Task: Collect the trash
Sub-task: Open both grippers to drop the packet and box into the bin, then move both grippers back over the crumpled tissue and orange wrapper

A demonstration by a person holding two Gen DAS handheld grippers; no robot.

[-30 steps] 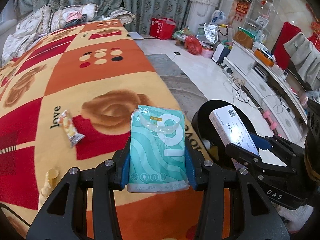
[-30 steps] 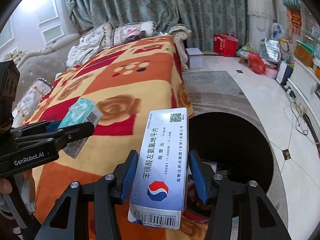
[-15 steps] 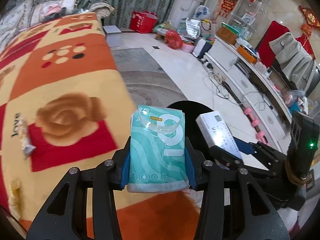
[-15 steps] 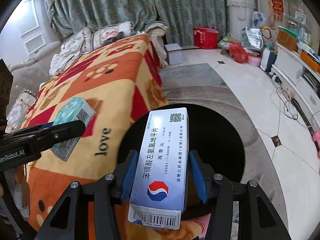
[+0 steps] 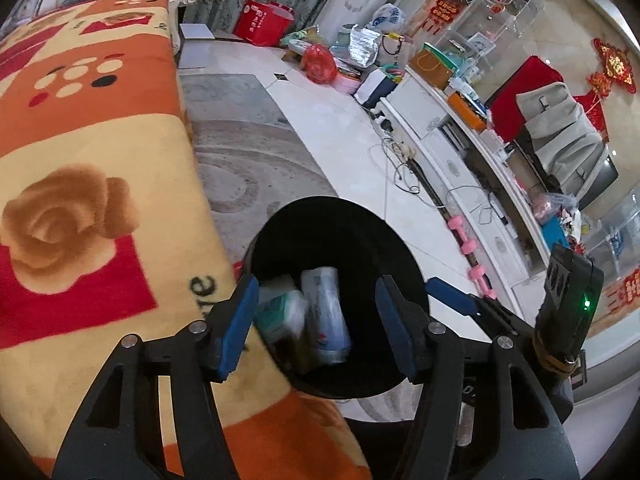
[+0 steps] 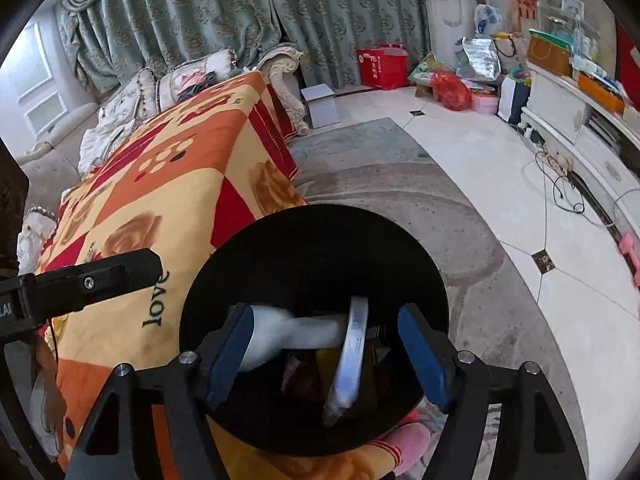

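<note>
Both grippers hang over a round black trash bin (image 5: pixel 332 204) beside the blanket's edge. My left gripper (image 5: pixel 316 320) has its jaws opening and its blue pads touch nothing. Below it, inside the bin, lie the teal tissue pack (image 5: pixel 280 312) and a blurred white medicine box (image 5: pixel 326 320). My right gripper (image 6: pixel 328 352) is also opening over the bin (image 6: pixel 320 212). The medicine box (image 6: pixel 352 352) drops on edge between its pads, free of both, and the tissue pack (image 6: pixel 280 332) is a pale blur beside it. One finger of the left gripper (image 6: pixel 100 280) reaches in from the left.
An orange, red and yellow rose-patterned blanket (image 5: pixel 80 160) covers the surface left of the bin. A pink slipper (image 6: pixel 408 440) shows by the bin's near side. Cables (image 5: pixel 400 168), pink dumbbells (image 5: pixel 468 246) and a white cabinet (image 5: pixel 460 152) line the floor to the right.
Both grippers swung right from above the blanket to above the bin. Their jaws opened, and the tissue pack and the medicine box left the pads and fell into the bin.
</note>
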